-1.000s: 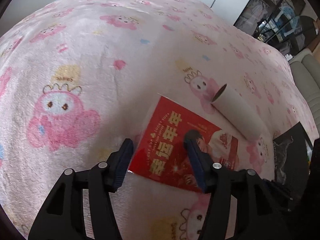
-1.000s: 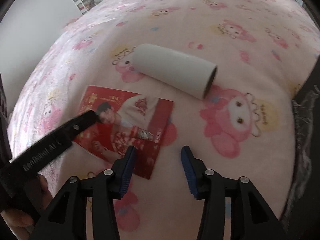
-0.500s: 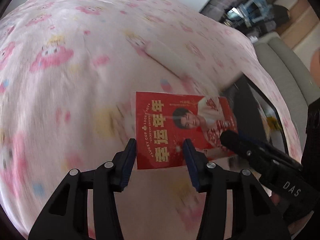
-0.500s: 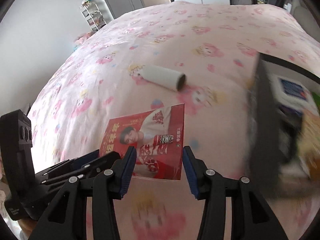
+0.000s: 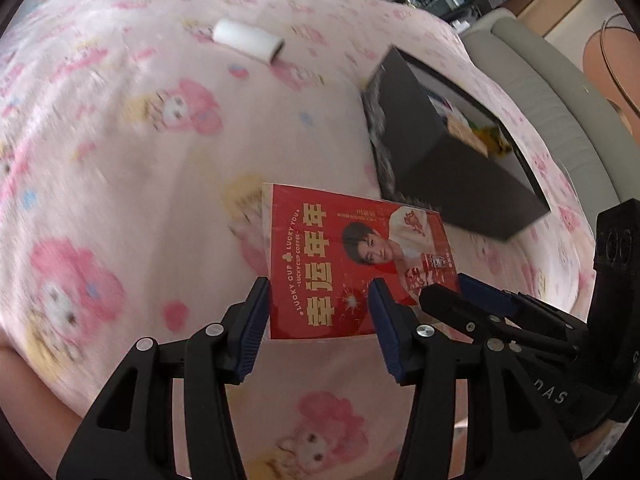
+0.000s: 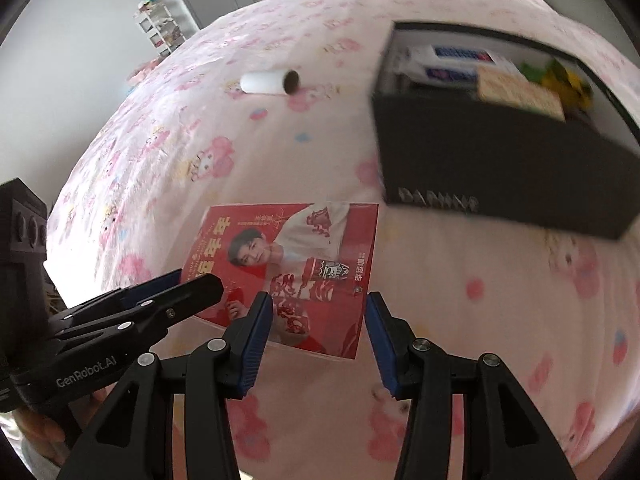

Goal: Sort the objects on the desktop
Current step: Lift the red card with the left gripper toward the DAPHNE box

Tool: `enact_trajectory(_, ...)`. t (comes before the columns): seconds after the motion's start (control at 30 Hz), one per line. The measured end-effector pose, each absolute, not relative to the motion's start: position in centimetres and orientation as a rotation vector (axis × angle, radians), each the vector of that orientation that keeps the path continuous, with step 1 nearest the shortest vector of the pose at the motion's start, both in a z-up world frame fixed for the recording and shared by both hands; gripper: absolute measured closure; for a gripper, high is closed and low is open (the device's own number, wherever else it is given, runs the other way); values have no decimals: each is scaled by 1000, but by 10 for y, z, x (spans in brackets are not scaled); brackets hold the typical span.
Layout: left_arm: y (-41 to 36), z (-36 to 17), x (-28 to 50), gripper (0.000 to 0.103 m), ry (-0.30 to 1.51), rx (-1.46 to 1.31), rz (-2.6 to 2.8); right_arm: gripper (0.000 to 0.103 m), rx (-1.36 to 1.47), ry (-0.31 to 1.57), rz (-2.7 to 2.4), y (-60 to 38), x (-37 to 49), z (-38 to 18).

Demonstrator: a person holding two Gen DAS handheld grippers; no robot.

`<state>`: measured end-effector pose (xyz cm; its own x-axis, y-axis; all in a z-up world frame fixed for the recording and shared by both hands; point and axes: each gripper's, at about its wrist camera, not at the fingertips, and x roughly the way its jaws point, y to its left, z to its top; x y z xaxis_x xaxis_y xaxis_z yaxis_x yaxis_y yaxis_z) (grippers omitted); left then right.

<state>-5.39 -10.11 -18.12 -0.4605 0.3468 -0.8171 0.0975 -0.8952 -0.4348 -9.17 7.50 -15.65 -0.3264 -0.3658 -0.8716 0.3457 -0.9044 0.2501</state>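
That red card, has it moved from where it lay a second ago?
Yes. The red card lay on the pink blanket beside the white roll; now it is held up, farther from the roll, nearer the black box.

A pink blanket point(image 5: 152, 184) printed with cartoon characters is spread across the whole surface. A grey sofa point(image 5: 560, 92) is seen at its far edge, and a white shelf rack point(image 6: 158, 28) (contents blurred) against the wall.

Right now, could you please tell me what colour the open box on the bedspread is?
The box is black, with pale lettering on its side; the right wrist view shows it best.
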Motion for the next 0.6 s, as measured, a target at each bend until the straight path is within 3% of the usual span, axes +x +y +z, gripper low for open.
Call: enact_trajectory(0.6, -73, -215, -57, 51, -530, -1631, 2505, 59, 1606, -160, -2284, 120, -90, -194)
